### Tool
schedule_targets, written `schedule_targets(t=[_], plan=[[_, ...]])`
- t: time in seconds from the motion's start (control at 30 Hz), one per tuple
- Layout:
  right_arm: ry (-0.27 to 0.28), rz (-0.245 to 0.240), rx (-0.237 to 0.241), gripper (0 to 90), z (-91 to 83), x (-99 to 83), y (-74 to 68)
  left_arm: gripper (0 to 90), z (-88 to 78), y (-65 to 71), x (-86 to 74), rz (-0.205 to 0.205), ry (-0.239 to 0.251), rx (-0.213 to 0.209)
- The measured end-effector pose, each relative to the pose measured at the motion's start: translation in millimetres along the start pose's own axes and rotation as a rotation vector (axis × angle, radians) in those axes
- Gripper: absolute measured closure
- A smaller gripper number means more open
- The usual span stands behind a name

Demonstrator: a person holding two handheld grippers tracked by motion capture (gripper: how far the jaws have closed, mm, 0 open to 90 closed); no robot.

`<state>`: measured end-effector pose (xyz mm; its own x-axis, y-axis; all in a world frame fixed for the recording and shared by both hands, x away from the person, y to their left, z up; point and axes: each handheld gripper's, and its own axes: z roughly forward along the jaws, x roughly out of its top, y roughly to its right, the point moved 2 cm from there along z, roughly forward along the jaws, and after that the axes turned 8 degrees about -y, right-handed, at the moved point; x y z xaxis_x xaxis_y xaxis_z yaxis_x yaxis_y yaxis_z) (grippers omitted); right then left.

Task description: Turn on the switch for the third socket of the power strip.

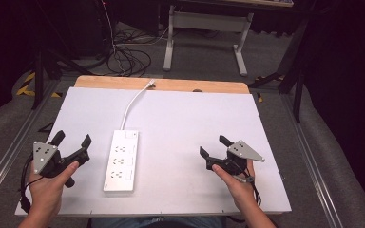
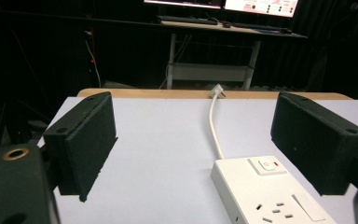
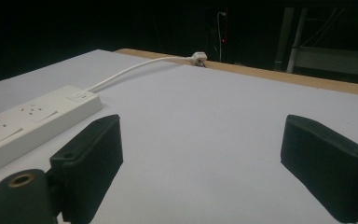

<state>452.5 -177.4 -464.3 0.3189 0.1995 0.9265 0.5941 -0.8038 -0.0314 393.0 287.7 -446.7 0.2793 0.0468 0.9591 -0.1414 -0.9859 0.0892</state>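
A white power strip (image 1: 121,160) lies lengthwise on the white board (image 1: 185,123), left of the middle. Its white cable (image 1: 132,105) runs to a plug (image 1: 151,83) at the far wooden edge. My left gripper (image 1: 72,139) is held at the board's left side, open and empty, just left of the strip. In the left gripper view the strip (image 2: 270,193) sits low between the two jaws, nearer the right one. My right gripper (image 1: 213,146) is held open and empty at the right, well apart from the strip. The right gripper view has the strip (image 3: 32,121) off to its left.
A wooden table edge (image 1: 171,84) shows beyond the board. Behind it stand a white desk frame (image 1: 204,28) and tangled floor cables (image 1: 123,57). Metal rails (image 1: 313,156) run along both sides of the board. A monitor (image 2: 256,5) glows at the top of the left gripper view.
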Motion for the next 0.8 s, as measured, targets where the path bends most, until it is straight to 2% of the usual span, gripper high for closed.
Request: schedule_targets(t=[0.5, 0.57, 0.6, 0.8], plan=[[-0.004, 0.001, 0.002, 13.2, 0.0, -0.2, 0.1, 24.5, 0.8, 0.3, 0.0, 0.001, -0.016, 0.001], [-0.003, 0.001, 0.003, 13.1, 0.1, -0.2, 0.1, 28.5, 1.0, 0.3, 0.0, 0.0, -0.017, 0.004], [-0.004, 0.002, 0.003, 13.2, 0.1, -0.2, 0.1, 34.3, 1.0, 0.2, -0.1, 0.003, -0.018, 0.003], [-0.003, 0.003, 0.002, 13.2, 0.1, -0.2, 0.4, 43.9, 0.4, 0.9, -0.3, 0.02, -0.014, -0.018]])
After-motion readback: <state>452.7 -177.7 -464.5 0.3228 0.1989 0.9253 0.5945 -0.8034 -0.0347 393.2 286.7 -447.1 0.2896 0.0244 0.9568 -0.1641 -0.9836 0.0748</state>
